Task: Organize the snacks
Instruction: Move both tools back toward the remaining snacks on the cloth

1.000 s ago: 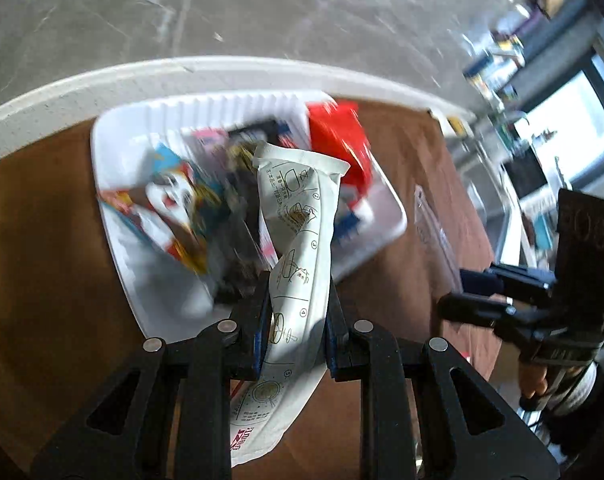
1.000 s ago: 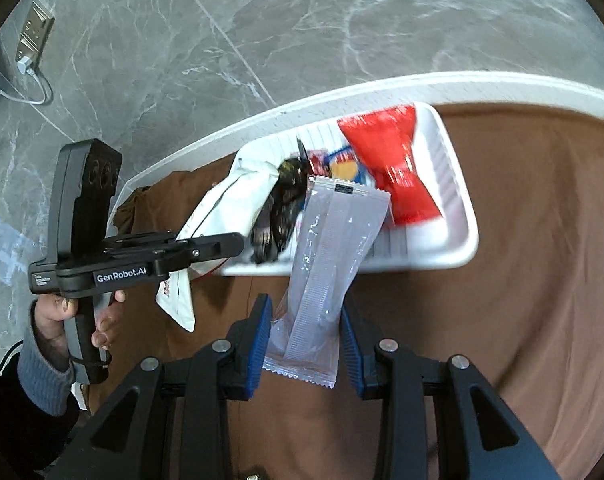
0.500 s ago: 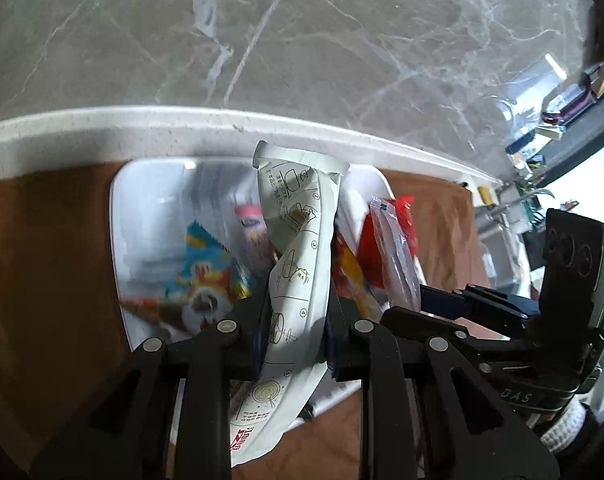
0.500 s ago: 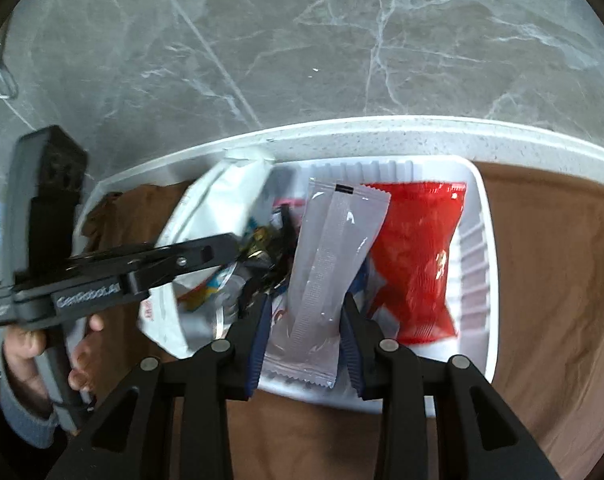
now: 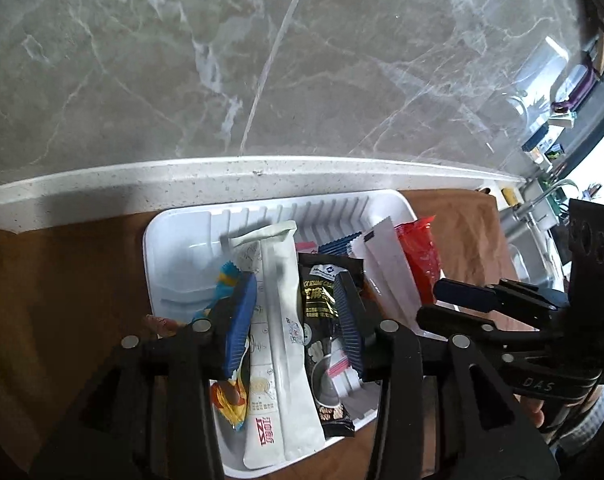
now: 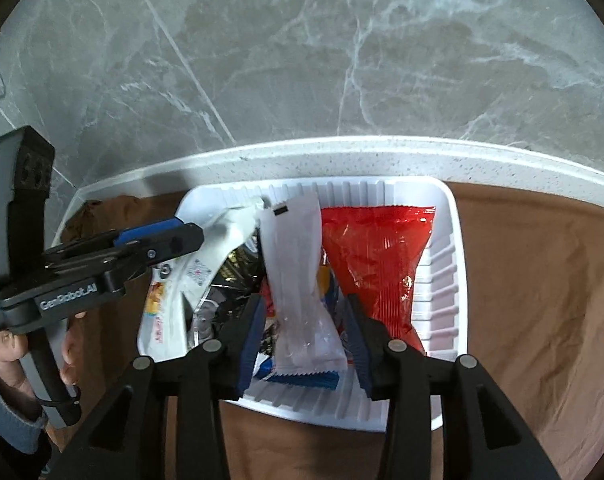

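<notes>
A white ribbed tray on the brown cloth holds several snack packs. My left gripper is open over it; the long white sachet lies free in the tray between its fingers, beside a black packet. My right gripper is open too; the clear pale wrapper rests in the tray between its fingers, next to the red bag. The wrapper and red bag also show in the left view. Each gripper appears in the other's view, the right one and the left one.
A white speckled counter edge runs behind the tray, with a grey marble wall above it. Brown cloth spreads around the tray. A colourful small pack lies at the tray's left.
Both grippers moved over the tray, lowered and opened. The white sachet and the clear wrapper were let go and now lie in the tray.
</notes>
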Tool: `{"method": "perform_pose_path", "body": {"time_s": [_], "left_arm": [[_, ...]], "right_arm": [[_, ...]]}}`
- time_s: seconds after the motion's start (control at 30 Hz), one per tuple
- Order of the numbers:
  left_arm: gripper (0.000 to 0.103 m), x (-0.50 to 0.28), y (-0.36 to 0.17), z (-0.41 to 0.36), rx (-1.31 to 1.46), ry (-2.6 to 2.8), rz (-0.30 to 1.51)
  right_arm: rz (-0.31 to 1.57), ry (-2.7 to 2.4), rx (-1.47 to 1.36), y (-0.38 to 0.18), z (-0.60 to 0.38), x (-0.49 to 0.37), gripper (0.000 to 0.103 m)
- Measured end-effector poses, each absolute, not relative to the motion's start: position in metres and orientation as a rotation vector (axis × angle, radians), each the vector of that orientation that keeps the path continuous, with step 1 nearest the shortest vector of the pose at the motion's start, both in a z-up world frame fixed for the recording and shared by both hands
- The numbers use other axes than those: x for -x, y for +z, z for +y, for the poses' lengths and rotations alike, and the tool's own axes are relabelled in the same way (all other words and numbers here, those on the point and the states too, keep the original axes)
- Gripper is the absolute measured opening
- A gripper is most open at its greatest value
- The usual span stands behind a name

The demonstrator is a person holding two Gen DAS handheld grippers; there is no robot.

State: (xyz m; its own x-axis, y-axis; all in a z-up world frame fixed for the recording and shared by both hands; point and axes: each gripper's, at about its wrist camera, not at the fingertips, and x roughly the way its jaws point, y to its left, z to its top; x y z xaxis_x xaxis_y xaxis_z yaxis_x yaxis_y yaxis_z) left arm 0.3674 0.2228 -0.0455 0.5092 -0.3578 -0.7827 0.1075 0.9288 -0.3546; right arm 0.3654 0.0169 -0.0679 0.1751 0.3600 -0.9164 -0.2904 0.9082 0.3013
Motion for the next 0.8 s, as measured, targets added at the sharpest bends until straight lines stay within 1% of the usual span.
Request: {"method": "perform_pose_path", "body": {"time_s": [0.2, 0.37, 0.63, 0.8], "left_arm": [[0.038, -0.333, -0.023, 0.218, 0.203, -0.327, 0.958], [0.039, -0.294, -0.011, 0.204, 0.127, -0.39, 0.948], [0.039, -0.212, -0.01, 0.177, 0.004, -0.509, 0.977], [0.039, -0.157, -0.024, 0.151, -0.081, -0.597, 1.034]], "right_arm": [[1.275, 0.465, -0.09, -0.038, 0.009, -0.346, 0.044], [1.26, 0.467, -0.118, -0.016, -0.007, -0.31, 0.048], [1.25, 0.458, -0.107, 0.011, -0.022, -0.226, 0.049], [1.271, 0.449, -0.075, 0.016, -0.032, -0.168, 0.049]]}}
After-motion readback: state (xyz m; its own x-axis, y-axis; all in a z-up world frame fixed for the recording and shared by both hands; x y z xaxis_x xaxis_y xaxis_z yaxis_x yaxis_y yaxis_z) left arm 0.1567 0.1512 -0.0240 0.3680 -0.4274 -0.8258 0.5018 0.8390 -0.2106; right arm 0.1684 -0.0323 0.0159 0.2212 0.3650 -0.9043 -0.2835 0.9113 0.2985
